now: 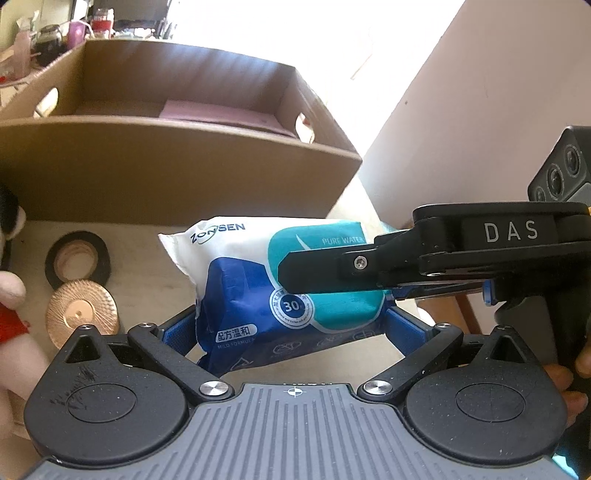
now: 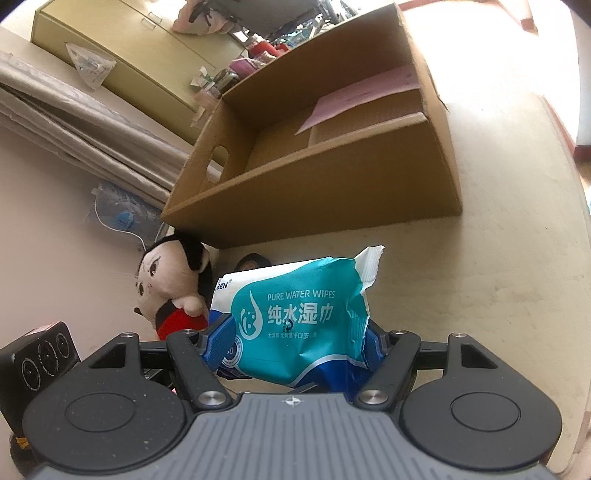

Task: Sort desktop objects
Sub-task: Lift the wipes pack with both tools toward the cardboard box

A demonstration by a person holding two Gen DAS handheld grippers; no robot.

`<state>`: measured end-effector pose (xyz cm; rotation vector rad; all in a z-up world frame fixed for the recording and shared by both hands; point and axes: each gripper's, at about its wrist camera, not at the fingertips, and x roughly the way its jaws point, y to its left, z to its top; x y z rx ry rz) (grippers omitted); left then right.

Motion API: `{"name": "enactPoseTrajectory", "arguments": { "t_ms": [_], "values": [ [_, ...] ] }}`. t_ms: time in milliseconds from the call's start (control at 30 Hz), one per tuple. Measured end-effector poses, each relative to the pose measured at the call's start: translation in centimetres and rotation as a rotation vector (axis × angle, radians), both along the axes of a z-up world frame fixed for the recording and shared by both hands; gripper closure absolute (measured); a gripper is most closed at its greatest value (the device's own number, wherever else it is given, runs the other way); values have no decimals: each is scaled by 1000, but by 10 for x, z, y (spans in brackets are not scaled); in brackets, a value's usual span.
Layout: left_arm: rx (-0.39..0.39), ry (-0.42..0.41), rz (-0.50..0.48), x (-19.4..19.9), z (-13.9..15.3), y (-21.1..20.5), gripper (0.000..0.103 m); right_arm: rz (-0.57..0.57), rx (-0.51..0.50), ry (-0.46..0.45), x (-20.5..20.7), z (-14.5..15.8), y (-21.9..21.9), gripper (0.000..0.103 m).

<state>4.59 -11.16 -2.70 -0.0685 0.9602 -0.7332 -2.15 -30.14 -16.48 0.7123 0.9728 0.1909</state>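
The wipes pack (image 1: 255, 295) hangs just in front of the cardboard box (image 1: 177, 177), clear of the counter (image 2: 498, 258) it seems, clamped by both the left gripper (image 1: 291, 328) jaws and the right gripper (image 2: 299, 343) jaws (crumpling its wrapper), with a tape roll (image 1: 77, 260) and plush doll (image 2: 170, 291) also near the box.

Bg clutter — pale cabinet (image 2: 122, 48), folded grey cloth (image 2: 74, 118), plastic bag (image 2: 90, 64) — bottles etc. (image 1: 99, 24) on shelf.
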Motion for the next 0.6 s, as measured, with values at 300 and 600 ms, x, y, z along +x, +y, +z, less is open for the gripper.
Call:
{"name": "enactPoseTrajectory", "arguments": {
  "t_ms": [300,600],
  "values": [
    [-14,-42,25,5,21,10,1,5,-1,-27,13,18,6,31],
    [-25,-93,35,23,34,6,1,-1,-17,-60,33,41,4,31]
  ]
}}
